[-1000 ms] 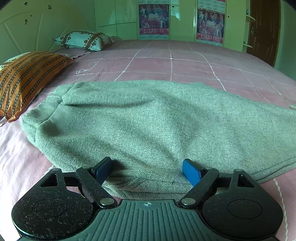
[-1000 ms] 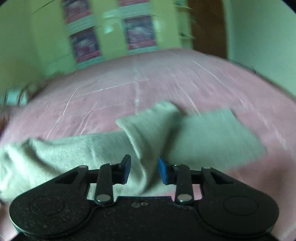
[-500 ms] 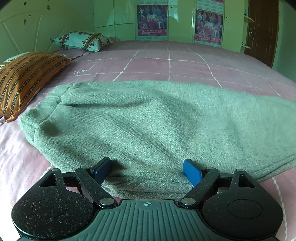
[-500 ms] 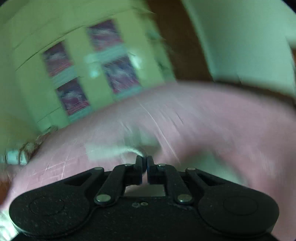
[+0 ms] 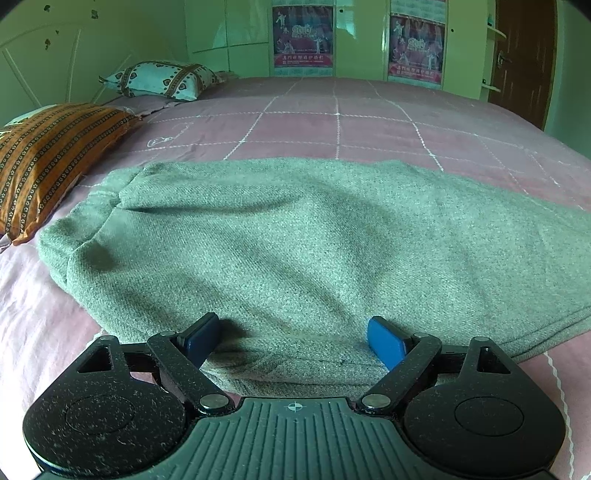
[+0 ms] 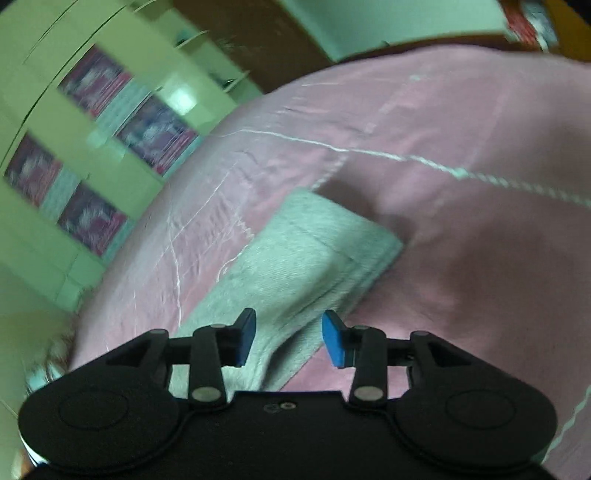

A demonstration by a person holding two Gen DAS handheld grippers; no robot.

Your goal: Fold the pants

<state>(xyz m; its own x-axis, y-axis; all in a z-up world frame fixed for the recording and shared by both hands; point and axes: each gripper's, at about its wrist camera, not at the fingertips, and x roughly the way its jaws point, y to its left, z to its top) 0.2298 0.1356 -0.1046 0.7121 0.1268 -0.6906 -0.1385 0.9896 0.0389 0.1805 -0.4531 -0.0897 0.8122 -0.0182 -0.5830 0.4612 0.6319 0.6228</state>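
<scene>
Grey-green knit pants [image 5: 295,251] lie flat on the pink bed, waistband at the left, legs running off to the right. My left gripper [image 5: 293,341] is open, its blue pads either side of the near edge of the pants, holding nothing. In the right wrist view the leg end with its cuff [image 6: 314,243] lies on the pink cover. My right gripper [image 6: 289,338] is open just above the near part of that leg, empty. That view is tilted and blurred.
An orange striped pillow [image 5: 48,155] and a white patterned pillow [image 5: 162,79] lie at the left by the headboard. The pink quilted cover [image 5: 369,122] stretches beyond the pants. Wardrobe doors with posters [image 5: 303,35] and a brown door [image 5: 524,55] stand behind.
My right gripper shut half a second ago while swinging, and is now open above the leg cuff. The overlapped leg now lies straight. My left gripper has barely moved.
</scene>
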